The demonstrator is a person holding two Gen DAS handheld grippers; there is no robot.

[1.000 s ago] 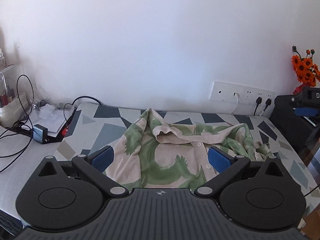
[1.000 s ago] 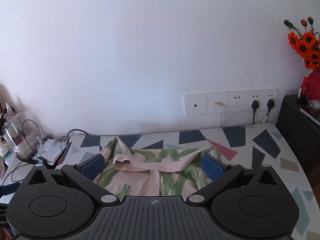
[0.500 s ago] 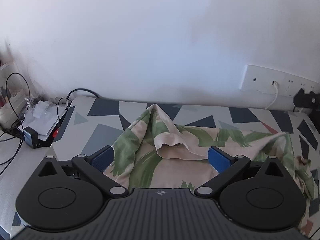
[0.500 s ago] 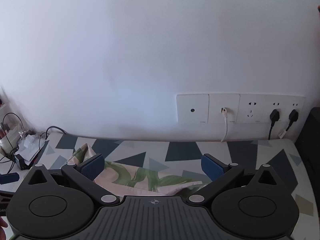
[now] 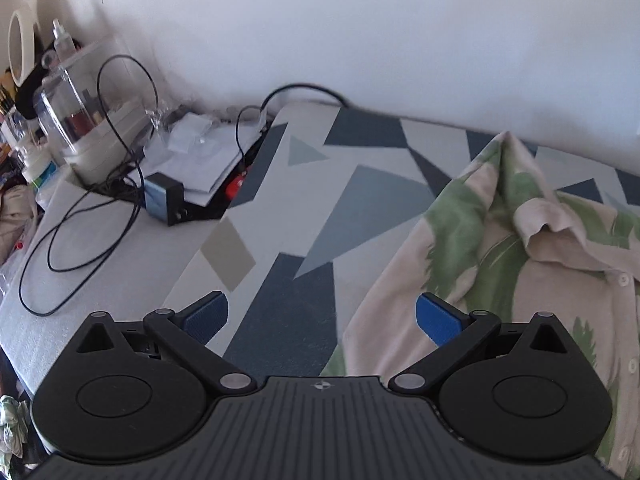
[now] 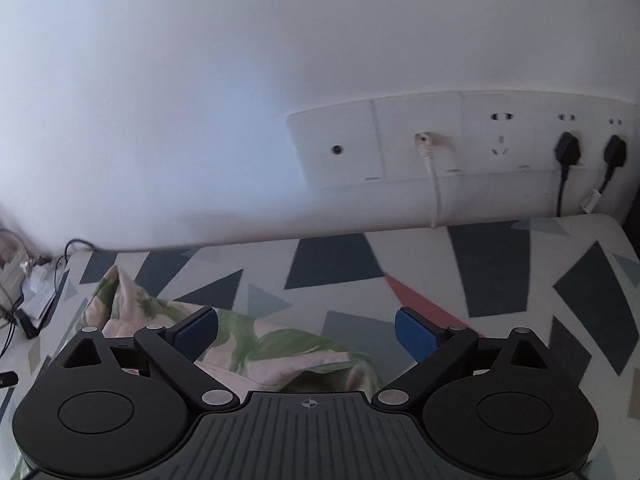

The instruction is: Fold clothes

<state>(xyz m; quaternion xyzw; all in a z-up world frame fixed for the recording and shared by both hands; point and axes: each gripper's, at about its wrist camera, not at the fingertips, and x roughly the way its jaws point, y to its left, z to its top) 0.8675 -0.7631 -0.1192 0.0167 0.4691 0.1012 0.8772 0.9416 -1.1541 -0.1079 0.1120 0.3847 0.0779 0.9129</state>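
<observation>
A beige shirt with green leaf print (image 5: 500, 248) lies crumpled on the patterned bedcover (image 5: 320, 216), its collar up and buttons showing at the right. My left gripper (image 5: 322, 316) hangs open over the shirt's left edge, blue pads wide apart, right pad above cloth, left pad above bare cover. In the right wrist view the shirt (image 6: 272, 344) runs under my right gripper (image 6: 306, 332), whose jaws are closing but still wide, with a fold of cloth lying low between them and no pad pressing on it.
Left of the bed a grey surface holds a black cable loop (image 5: 80, 216), a small blue-grey box (image 5: 162, 198), papers and a clear organiser (image 5: 80, 120). A wall socket strip (image 6: 460, 140) with plugged leads sits behind the bed's far edge.
Both grippers have come down and forward toward the bed. The left view has swung left and down onto the shirt's left edge; the right one now sits close over the shirt's far side.
</observation>
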